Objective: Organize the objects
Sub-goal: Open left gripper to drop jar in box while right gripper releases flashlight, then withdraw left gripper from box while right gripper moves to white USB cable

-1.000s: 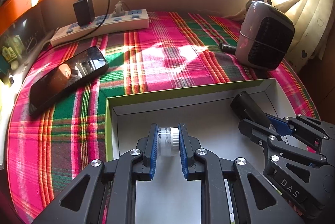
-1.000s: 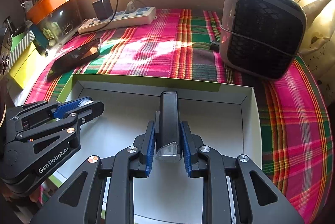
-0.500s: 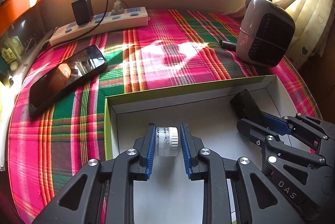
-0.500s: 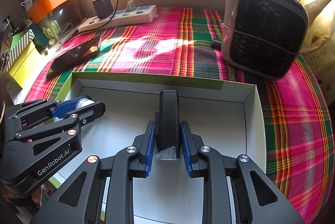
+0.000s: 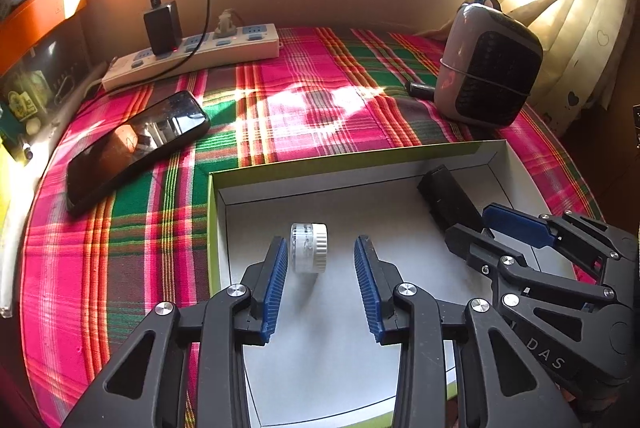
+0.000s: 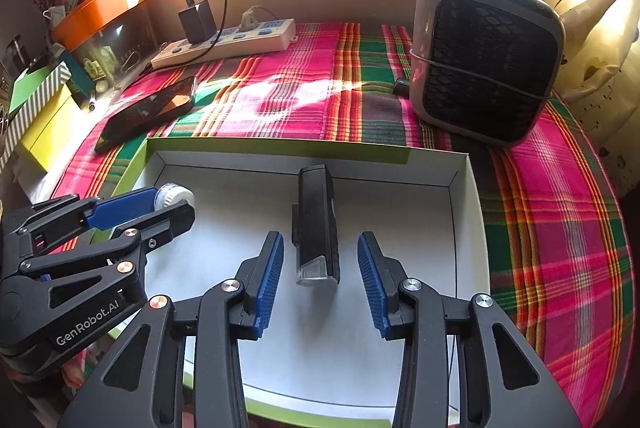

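Observation:
A small clear bottle with a white cap point(image 5: 309, 247) lies on its side in the white box point(image 5: 224, 188) with green rim. My left gripper point(image 5: 321, 252) is open, its blue pads either side of the bottle, apart from it. A black rectangular light with a clear end point(image 6: 317, 224) lies in the same box point(image 6: 466, 212). My right gripper point(image 6: 320, 248) is open around it, not touching. The black light also shows in the left wrist view point(image 5: 448, 196), and the bottle in the right wrist view point(image 6: 176, 194).
On the plaid cloth lie a black phone point(image 5: 136, 144), a white power strip with a black charger point(image 5: 192, 48) at the back, and a grey heater point(image 5: 488, 68) at the right. An orange container point(image 6: 100, 8) and yellow-green boxes point(image 6: 44, 124) stand at the left.
Both grippers have opened. The left one let go of the bottle, the right one let go of the black light; both objects now lie on the box floor.

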Action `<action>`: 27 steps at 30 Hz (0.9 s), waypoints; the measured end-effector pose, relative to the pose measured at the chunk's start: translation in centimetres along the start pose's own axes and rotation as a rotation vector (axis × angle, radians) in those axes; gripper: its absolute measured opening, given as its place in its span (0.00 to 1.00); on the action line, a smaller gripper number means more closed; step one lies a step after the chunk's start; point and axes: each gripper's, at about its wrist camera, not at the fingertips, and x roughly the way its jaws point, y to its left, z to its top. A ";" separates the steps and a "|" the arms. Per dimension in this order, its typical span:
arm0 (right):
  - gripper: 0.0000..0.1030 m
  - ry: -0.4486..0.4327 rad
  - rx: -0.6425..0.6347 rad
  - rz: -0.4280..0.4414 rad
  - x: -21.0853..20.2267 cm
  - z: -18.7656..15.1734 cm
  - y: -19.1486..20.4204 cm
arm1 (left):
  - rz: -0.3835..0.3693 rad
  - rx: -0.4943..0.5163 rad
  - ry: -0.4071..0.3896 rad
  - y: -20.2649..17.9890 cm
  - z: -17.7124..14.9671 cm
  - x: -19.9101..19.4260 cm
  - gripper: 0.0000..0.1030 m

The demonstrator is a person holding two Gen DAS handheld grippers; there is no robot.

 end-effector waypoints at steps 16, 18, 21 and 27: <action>0.42 -0.060 -0.010 0.014 -4.0 -2.5 0.9 | -0.006 -0.003 -0.070 -0.4 -2.9 -4.8 0.33; 0.42 -0.069 -0.009 0.015 -4.5 -2.9 1.0 | 0.005 0.011 -0.080 -0.5 -3.4 -5.3 0.34; 0.43 -0.082 -0.009 0.019 -5.4 -3.5 1.1 | 0.002 0.013 -0.092 -0.6 -4.0 -6.2 0.34; 0.43 -0.102 -0.012 0.019 -6.7 -4.9 1.2 | 0.003 0.003 -0.101 -0.4 -5.6 -7.3 0.34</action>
